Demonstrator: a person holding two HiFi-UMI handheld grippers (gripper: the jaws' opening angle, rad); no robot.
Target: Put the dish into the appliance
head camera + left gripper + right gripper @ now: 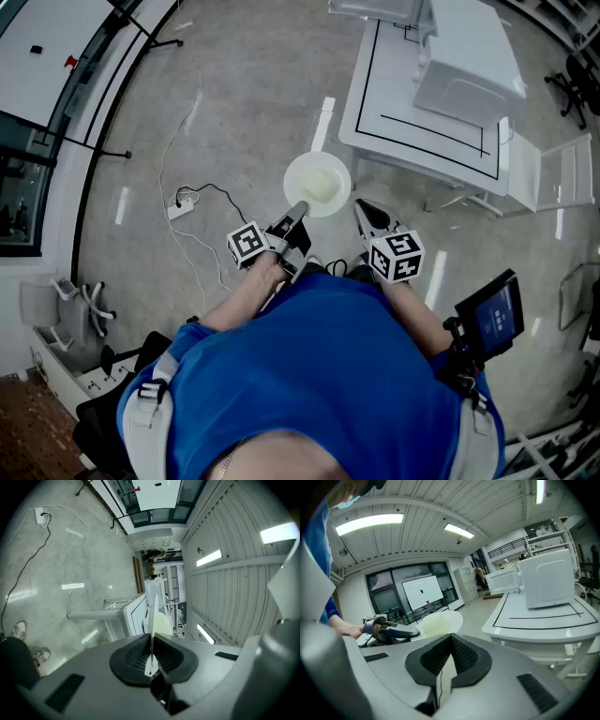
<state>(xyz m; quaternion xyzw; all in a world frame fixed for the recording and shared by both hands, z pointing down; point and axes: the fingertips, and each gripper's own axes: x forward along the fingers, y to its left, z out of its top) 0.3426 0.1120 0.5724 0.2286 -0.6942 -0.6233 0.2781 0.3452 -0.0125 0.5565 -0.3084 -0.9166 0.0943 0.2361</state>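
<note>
A round white dish (317, 183) hangs above the floor in front of me, with my left gripper (297, 210) shut on its near rim. In the left gripper view the dish (153, 616) stands edge-on, pinched between the two black pads. My right gripper (362, 207) is just right of the dish, shut and holding nothing. Its own view shows the jaws (450, 638) closed together, with the dish (438, 622) and the left gripper (389, 632) to the left. The white microwave (466, 64) sits on a white table (412, 141) ahead and to the right. Its door (503, 581) looks open.
A white folding chair (563, 173) stands right of the table. A power strip with cable (181, 203) lies on the grey floor to the left. A black stand with a screen (492, 314) is close at my right side.
</note>
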